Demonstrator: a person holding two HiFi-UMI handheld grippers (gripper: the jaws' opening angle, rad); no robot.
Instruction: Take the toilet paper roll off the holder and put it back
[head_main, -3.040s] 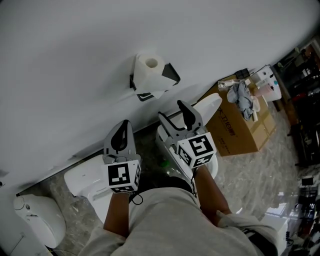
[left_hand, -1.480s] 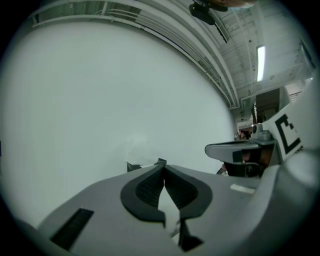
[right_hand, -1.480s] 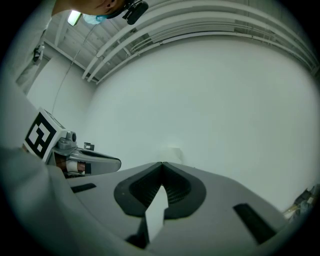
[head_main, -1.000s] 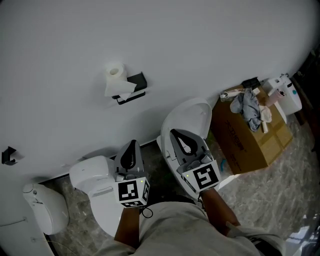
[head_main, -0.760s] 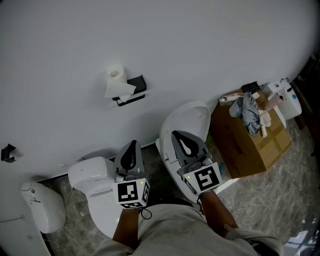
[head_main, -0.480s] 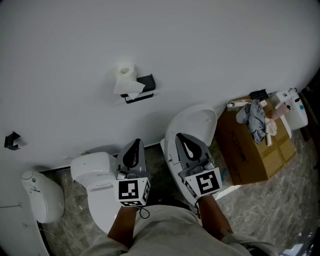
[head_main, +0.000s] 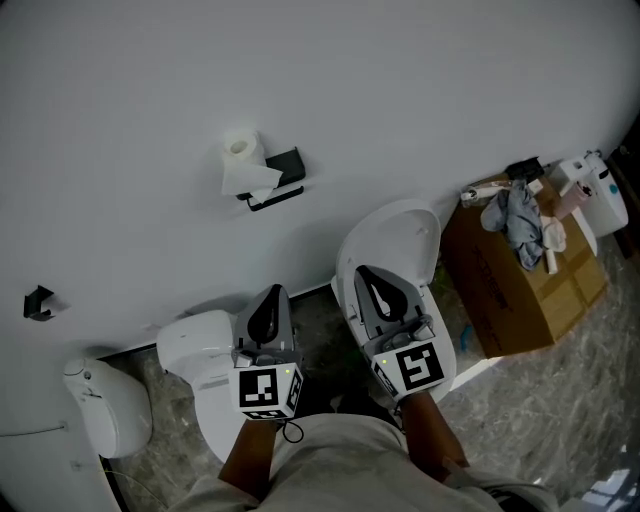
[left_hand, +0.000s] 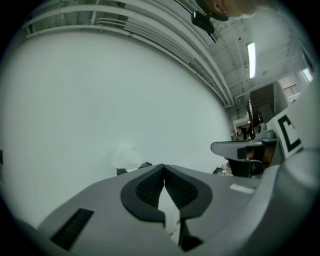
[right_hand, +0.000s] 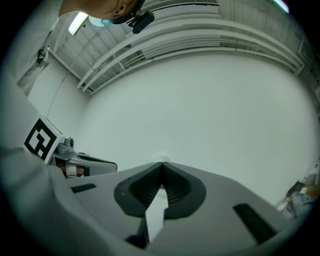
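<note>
A white toilet paper roll (head_main: 242, 160) sits on a black holder (head_main: 278, 182) fixed to the white wall, a loose sheet hanging from it. In the left gripper view the roll (left_hand: 126, 157) shows faintly just above the jaws. My left gripper (head_main: 270, 298) is held low, well below the roll, its jaws shut with nothing between them. My right gripper (head_main: 378, 281) stands beside it to the right, also shut and empty, over a white toilet. Both point up toward the wall. In the gripper views the left gripper (left_hand: 163, 170) and right gripper (right_hand: 161, 168) tips meet.
A white toilet (head_main: 405, 240) with raised lid stands under the right gripper, another white fixture (head_main: 195, 350) under the left. A cardboard box (head_main: 520, 270) with cloths and bottles is at the right. A small black wall hook (head_main: 38, 302) and a white bin (head_main: 110, 410) are at the left.
Over three seconds the grippers have drawn back and down from the roll, which now looks smaller and farther. In the last second the view shifted slightly; both stay shut.
</note>
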